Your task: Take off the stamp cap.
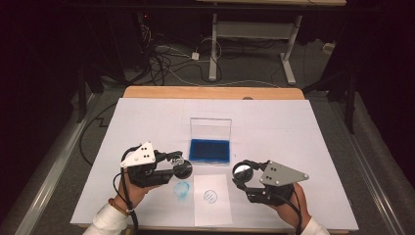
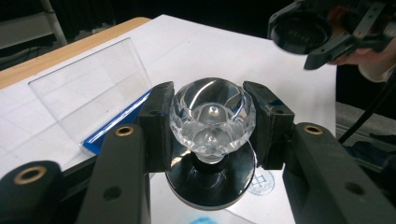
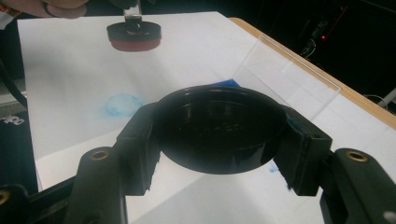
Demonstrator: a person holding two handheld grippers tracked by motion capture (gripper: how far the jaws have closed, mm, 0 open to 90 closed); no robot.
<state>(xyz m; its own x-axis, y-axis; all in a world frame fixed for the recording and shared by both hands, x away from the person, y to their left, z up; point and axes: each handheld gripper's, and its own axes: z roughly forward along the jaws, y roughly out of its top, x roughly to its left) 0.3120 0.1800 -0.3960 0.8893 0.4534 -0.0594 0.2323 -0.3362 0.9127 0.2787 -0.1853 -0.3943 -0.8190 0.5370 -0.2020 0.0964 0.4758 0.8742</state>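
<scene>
Overhead, left tongs [image 1: 182,166] grip a stamp [image 2: 212,122], right tongs [image 1: 243,172] its cap [image 3: 219,130], above paper-covered table [image 1: 293,127].

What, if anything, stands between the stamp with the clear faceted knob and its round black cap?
Nothing visible does. The left gripper holds the clear-knobbed stamp, the right gripper holds the round black cap, and between them is open air above the small white paper sheet.
</scene>
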